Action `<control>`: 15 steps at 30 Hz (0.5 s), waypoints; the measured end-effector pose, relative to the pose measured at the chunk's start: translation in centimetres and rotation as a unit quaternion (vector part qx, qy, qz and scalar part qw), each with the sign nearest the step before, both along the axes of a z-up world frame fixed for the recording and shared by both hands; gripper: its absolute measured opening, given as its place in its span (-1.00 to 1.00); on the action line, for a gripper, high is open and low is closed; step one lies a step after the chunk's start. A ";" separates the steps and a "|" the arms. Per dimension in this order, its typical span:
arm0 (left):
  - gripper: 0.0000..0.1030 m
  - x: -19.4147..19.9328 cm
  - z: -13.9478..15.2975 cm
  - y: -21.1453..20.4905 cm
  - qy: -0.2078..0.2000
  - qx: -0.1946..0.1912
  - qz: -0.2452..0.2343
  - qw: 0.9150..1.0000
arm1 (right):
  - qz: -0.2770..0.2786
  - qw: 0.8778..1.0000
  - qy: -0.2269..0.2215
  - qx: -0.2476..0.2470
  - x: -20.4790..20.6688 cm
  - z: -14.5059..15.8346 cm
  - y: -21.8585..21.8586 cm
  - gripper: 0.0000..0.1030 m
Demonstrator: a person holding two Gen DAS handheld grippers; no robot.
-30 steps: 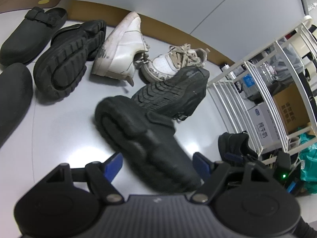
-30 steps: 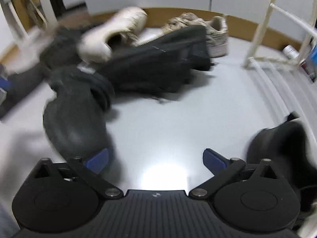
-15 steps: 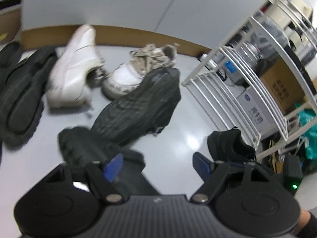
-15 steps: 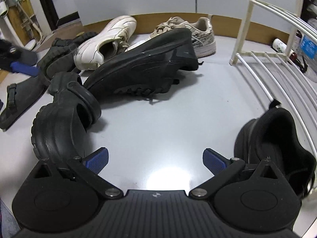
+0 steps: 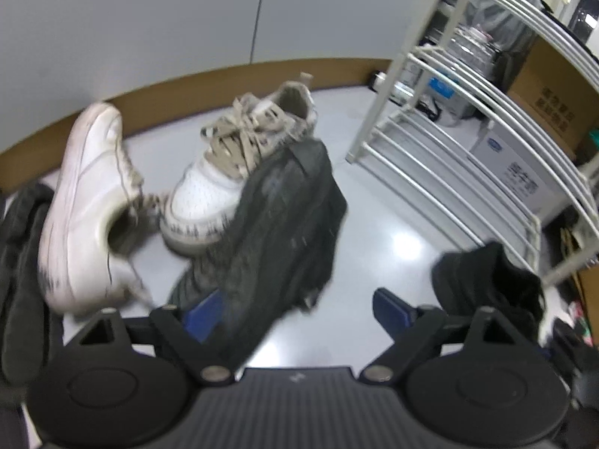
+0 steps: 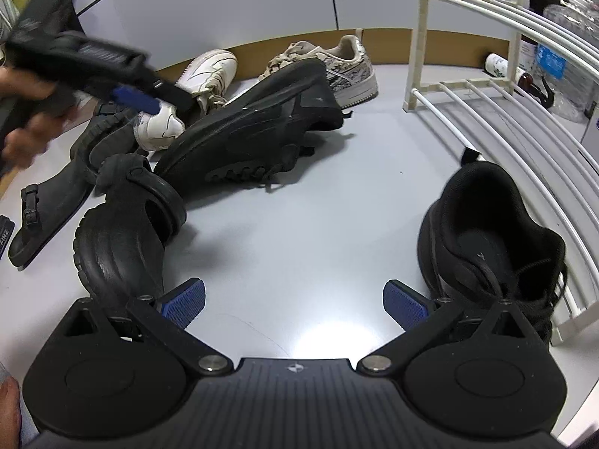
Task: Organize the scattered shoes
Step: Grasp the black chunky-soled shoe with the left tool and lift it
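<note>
- The left claw (image 5: 294, 305) has its blue-padded fingers spread apart and clamps nothing; the toe end of a black sneaker (image 5: 277, 232) lying on its side reaches in between them, close by the left-hand pad
- That black sneaker leans against a white-and-grey sneaker with tan laces (image 5: 239, 161); a plain white sneaker (image 5: 88, 202) lies just beside it to the left, near the brown baseboard
- In the right wrist view the left claw (image 6: 138, 99) hovers above the white sneaker (image 6: 202, 78); motion blur softens it
- The right claw (image 6: 294, 305) is also spread apart, holding nothing, over bare grey floor (image 6: 299, 224)
- A black clog (image 6: 119, 239) lies just beside its left finger; a second black sneaker (image 6: 490, 239) stands upright by its right finger, touching the lowest bars of a white wire shoe rack (image 6: 505, 112)
- A dark buckled sandal (image 6: 48, 209) lies at the far left; other dark shoes behind the clog are too tangled to tell apart
</note>
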State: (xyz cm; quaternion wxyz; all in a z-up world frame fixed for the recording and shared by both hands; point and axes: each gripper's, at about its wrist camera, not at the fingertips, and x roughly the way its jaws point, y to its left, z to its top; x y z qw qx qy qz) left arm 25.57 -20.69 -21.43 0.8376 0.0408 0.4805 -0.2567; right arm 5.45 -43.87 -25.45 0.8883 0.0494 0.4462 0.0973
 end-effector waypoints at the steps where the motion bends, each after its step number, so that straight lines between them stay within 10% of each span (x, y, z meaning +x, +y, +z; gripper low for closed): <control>1: 0.76 0.7 -0.1 -0.3 -0.004 0.001 0.001 1.000 | -0.003 1.000 0.000 0.002 -0.1 0.0 -0.2 1.00; 15: 0.82 6.8 -3.1 -3.9 0.021 0.014 -0.027 0.999 | -0.035 0.999 0.000 0.026 -1.4 0.3 -2.5 1.00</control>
